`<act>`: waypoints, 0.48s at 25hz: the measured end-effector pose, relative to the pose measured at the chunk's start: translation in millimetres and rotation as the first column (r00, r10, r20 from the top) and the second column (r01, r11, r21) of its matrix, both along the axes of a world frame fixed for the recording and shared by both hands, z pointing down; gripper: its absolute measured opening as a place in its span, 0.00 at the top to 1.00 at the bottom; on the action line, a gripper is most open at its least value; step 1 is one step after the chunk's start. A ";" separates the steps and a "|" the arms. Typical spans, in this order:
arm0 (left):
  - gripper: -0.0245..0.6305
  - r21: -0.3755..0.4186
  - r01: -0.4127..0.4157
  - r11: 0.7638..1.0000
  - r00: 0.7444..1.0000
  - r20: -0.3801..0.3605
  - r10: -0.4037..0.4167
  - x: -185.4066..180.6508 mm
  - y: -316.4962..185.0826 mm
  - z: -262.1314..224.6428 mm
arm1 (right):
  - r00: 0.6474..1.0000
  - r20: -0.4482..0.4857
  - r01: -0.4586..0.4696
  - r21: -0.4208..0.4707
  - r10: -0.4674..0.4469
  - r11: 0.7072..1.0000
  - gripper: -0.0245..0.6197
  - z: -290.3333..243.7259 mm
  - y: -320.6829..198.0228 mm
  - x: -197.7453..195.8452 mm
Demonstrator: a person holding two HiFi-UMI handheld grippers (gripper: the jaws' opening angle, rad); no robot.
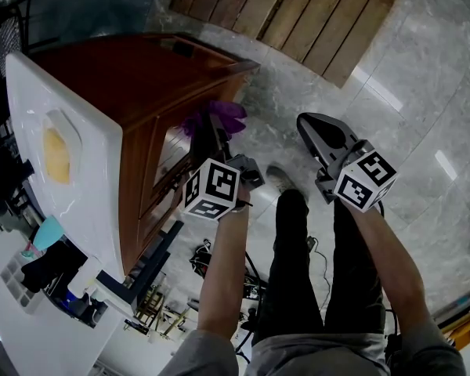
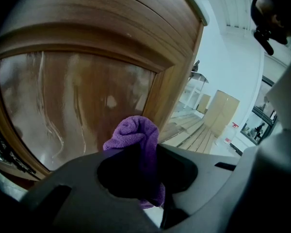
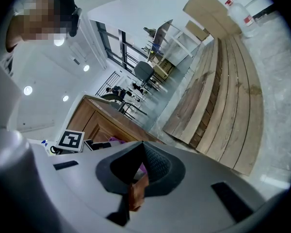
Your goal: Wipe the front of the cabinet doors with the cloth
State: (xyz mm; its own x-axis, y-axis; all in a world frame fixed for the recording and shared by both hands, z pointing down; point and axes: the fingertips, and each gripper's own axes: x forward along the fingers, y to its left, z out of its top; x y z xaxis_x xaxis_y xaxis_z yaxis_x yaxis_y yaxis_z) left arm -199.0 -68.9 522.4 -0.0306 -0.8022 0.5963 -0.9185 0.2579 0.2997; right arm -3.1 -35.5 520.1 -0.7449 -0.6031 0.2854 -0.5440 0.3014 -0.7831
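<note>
Pinching the purple cloth [image 2: 135,136] between its jaws, the left gripper [image 1: 213,133] holds it at the front of the wooden cabinet door [image 2: 77,106], by the panel's right edge. Further right, the right gripper [image 1: 310,126] hangs over the marble floor [image 1: 423,124], jaws pressed together on nothing.

The head view looks steeply down on the cabinet [image 1: 149,84] and wooden planks [image 1: 298,14]. The left gripper view faces the door [image 2: 77,106] close up; the right gripper view shares cabinet and planks, farther off
</note>
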 end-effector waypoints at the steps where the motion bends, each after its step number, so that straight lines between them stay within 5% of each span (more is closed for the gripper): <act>1: 0.84 0.004 -0.007 1.000 1.000 0.001 0.007 1.8 -0.6 -1.2 | 1.000 0.000 0.001 0.001 -0.001 1.000 0.95 0.0 0.2 0.0; 12: 0.84 0.048 -0.063 0.997 0.998 -0.018 0.064 26.8 -16.4 -13.5 | 1.000 0.003 -0.008 0.007 0.008 1.000 0.95 -5.0 0.3 4.1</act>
State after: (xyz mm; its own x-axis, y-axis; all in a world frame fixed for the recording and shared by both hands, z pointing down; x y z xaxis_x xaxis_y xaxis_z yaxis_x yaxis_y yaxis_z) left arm -172.2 -85.3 509.0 0.0324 -0.8296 0.5574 -0.9263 0.1846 0.3285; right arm 1.0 -35.2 515.1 -0.7407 -0.6114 0.2785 -0.5441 0.3027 -0.7825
